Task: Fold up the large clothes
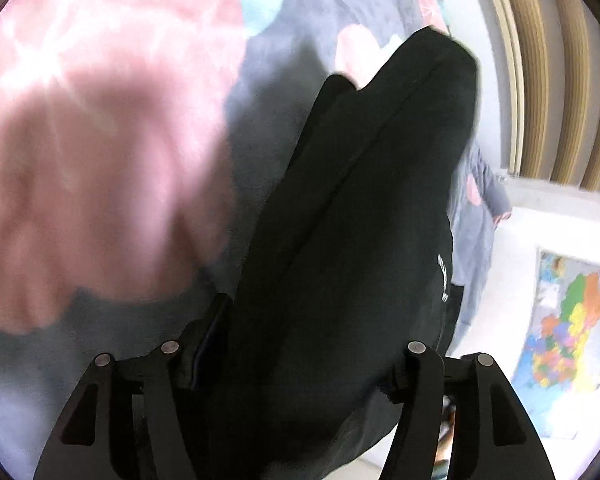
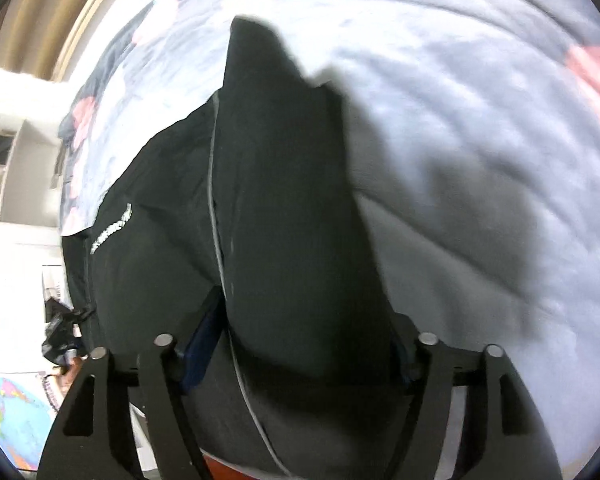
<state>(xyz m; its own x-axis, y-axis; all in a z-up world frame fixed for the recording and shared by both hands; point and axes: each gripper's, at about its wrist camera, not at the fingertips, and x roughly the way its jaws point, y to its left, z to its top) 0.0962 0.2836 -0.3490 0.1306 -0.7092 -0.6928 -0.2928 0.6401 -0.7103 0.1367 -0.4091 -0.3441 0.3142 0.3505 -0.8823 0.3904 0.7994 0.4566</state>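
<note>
Hanging between the 2 grippers, the black garment [image 1: 340, 240] runs lengthwise away from each camera above the bed, its white lettering [image 2: 112, 230] showing along one side. The left gripper [image 1: 300, 344] and right gripper [image 2: 300, 336] each pinch a bunch of its dark cloth. Below lies a grey floral bedspread [image 2: 480, 140] with pink blooms. A coloured map [image 1: 568, 320] lies off to the side.

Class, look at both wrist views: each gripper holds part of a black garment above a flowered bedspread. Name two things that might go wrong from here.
1. The black garment hangs bunched between the left gripper and right gripper, so it may land creased.
2. It hangs near the edge of the bedspread, so part may slide off.
</note>
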